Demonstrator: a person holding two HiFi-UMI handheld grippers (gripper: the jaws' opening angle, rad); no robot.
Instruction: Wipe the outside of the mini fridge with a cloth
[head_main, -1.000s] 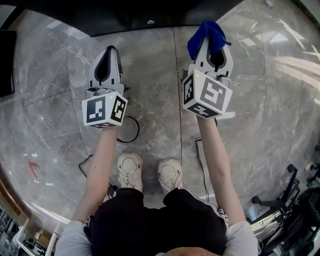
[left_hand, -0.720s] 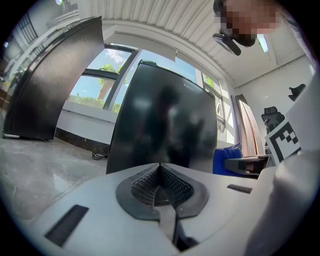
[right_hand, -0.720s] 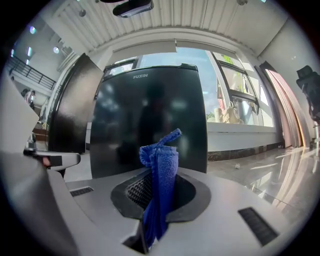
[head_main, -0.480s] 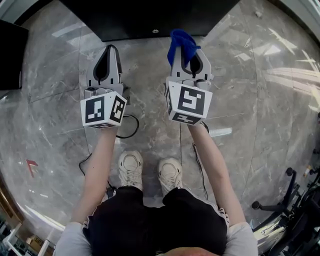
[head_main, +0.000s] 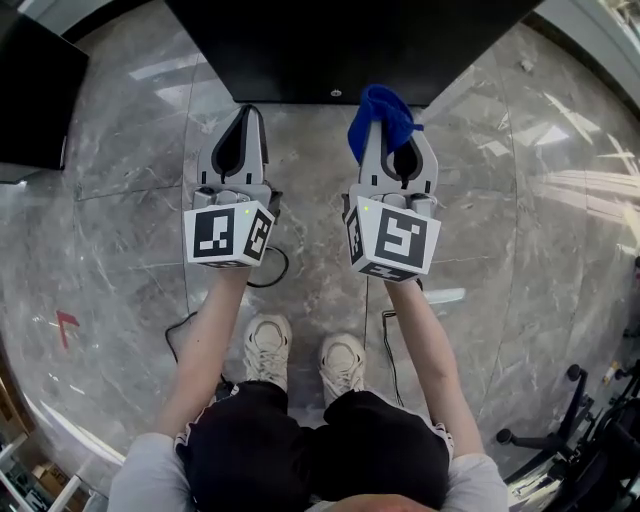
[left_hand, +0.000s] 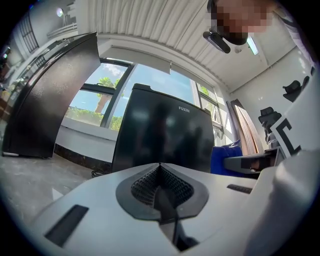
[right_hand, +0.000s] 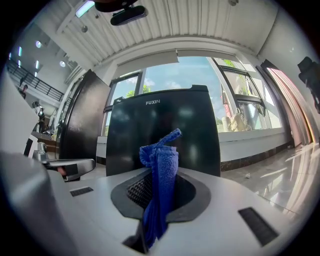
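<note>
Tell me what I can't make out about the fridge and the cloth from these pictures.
Mini fridge, sides and back: head view shows only its top, cut by the upper edge.
Fridge's lower front: left gripper and right gripper partly block it in their views.
Cloth, full extent: right gripper view, bunched between the fingers.

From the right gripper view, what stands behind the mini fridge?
A large window showing sky and treetops, with a white sill beneath. The mini fridge covers the wall directly behind it; the blue cloth hides part of its front.
</note>
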